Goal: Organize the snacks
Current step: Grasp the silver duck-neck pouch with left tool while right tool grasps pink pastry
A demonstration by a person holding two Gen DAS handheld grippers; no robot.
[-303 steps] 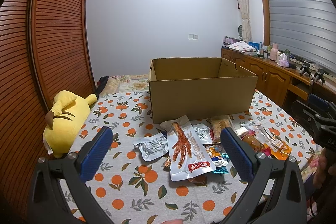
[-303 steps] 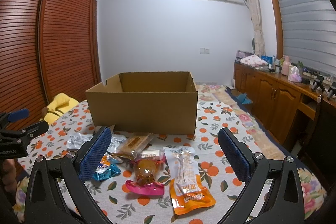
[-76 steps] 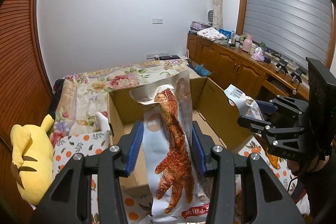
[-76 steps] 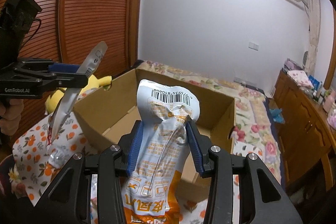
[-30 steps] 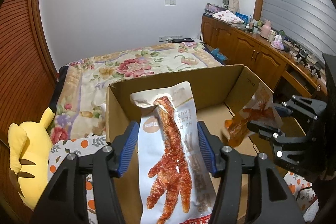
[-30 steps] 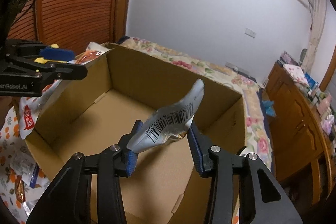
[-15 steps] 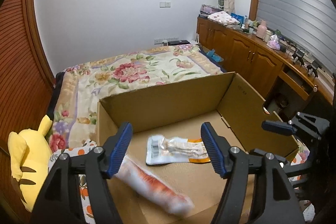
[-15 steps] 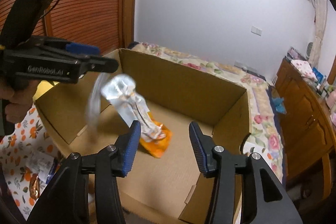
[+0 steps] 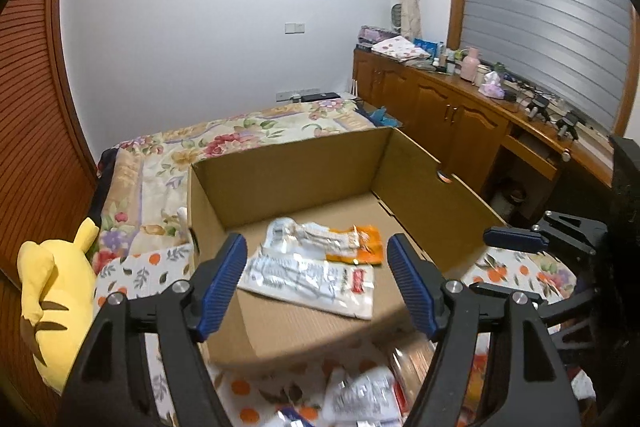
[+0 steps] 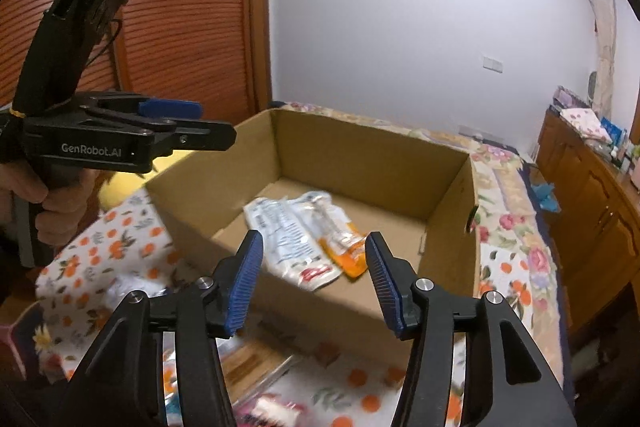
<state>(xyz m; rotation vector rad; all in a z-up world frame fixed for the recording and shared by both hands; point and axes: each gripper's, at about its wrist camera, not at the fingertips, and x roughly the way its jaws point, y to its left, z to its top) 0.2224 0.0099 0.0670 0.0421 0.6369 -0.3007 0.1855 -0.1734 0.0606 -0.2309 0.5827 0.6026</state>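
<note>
From my left view, both pouches now lie flat in the cardboard box point(image 9: 420, 179): the chicken-foot pouch point(image 9: 308, 277) nearer, the orange pouch point(image 9: 332, 239) behind. My left hand-held gripper point(image 9: 314, 273) has just been opening, empty. From my right view, the right hand-held gripper point(image 10: 314, 277) has likewise just been opening and is empty above the near wall; loose snacks point(image 10: 256, 367) below look blurred.
</note>
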